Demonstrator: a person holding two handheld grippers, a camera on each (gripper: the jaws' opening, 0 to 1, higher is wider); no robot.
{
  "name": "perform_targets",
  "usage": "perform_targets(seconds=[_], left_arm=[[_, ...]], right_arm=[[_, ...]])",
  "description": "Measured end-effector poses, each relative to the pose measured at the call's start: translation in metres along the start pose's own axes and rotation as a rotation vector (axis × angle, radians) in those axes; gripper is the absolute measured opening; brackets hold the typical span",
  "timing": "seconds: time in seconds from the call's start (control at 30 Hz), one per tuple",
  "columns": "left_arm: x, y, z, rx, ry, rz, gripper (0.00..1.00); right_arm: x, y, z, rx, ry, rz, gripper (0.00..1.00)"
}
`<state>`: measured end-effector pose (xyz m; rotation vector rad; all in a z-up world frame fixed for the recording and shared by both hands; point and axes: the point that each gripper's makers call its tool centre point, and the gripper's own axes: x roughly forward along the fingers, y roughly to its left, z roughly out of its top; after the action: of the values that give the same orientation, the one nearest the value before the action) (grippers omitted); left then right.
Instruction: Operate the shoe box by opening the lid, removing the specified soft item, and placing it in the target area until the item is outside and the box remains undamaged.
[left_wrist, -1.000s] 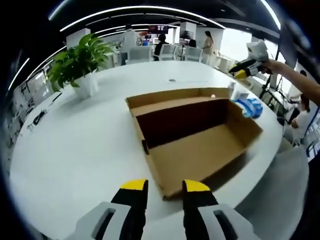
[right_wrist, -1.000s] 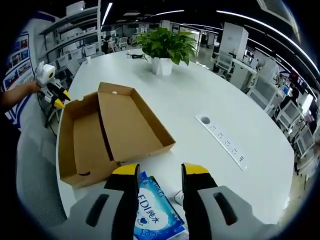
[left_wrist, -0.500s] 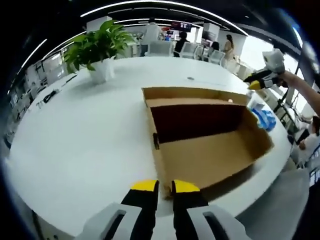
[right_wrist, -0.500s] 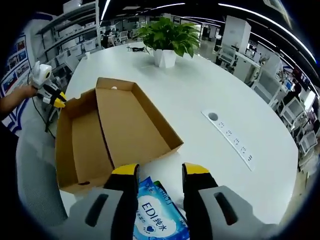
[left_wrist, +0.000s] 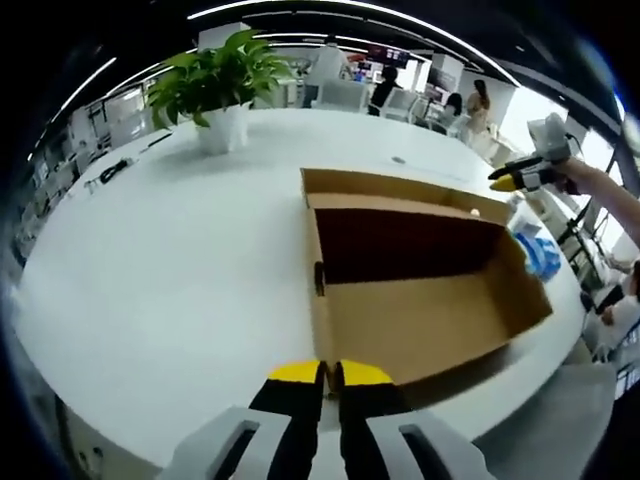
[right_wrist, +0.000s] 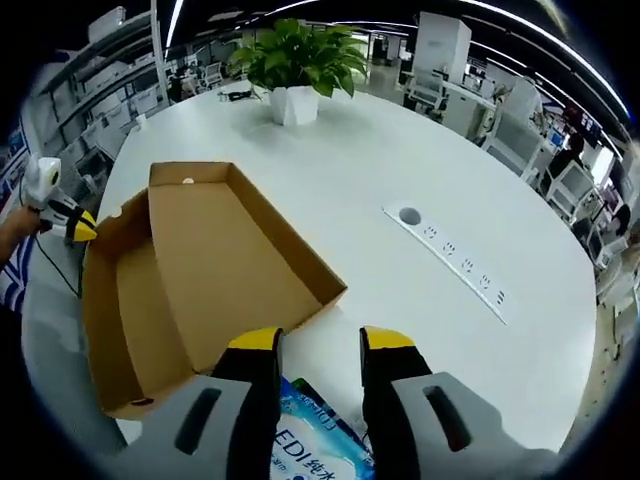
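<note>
Box: the box stands open on the table, close to the near edge, and I see nothing inside it.
Lid: the lid is folded back and leans toward the table's middle; I see no tear on it.
Pack: the blue pack lies on the table just outside the box's end wall, under my right gripper.
Right gripper: its jaws are apart, one on each side of the pack, not pressing it.
Left gripper: my left gripper has its jaws together and empty, above the table edge at the box's other end.
Risk one: the pack sits near the table edge, so if I pull back low, a jaw can drag it off.
Risk two: my left jaws point at the near wall; a push forward can dent the cardboard or slide the box into the pack.
Plant: the plant stands well apart, so no danger there.
</note>
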<state>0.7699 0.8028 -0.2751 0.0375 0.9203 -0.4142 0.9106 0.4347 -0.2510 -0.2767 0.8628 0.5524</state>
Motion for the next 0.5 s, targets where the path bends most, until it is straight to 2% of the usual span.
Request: perform_targets(seconds=[0.1, 0.17, 0.3, 0.33, 0.4, 0.5], left_arm=[[0.0, -0.002, -0.001, -0.009, 0.005, 0.001, 0.04], [0.001, -0.002, -0.001, -0.008, 0.009, 0.003, 0.04], [0.001, -0.002, -0.001, -0.003, 0.016, 0.009, 0.04], [0.002, -0.001, -0.001, -0.004, 0.018, 0.011, 0.04], [0.002, -0.001, -0.001, -0.007, 0.021, 0.012, 0.04], [0.001, -0.003, -0.001, -0.007, 0.024, 0.012, 0.04]], right_arm=[[0.013, -0.004, 0.002, 0.018, 0.012, 0.004, 0.28], [0.013, 0.002, 0.0, 0.06, 0.016, 0.016, 0.28], [0.03, 0.0, 0.0, 0.07, 0.036, 0.004, 0.27], [0.03, 0.005, -0.002, 0.082, 0.044, 0.008, 0.27], [0.036, 0.009, -0.001, 0.141, 0.038, 0.034, 0.26], [0.049, 0.0, 0.0, 0.178, 0.046, 0.025, 0.26]])
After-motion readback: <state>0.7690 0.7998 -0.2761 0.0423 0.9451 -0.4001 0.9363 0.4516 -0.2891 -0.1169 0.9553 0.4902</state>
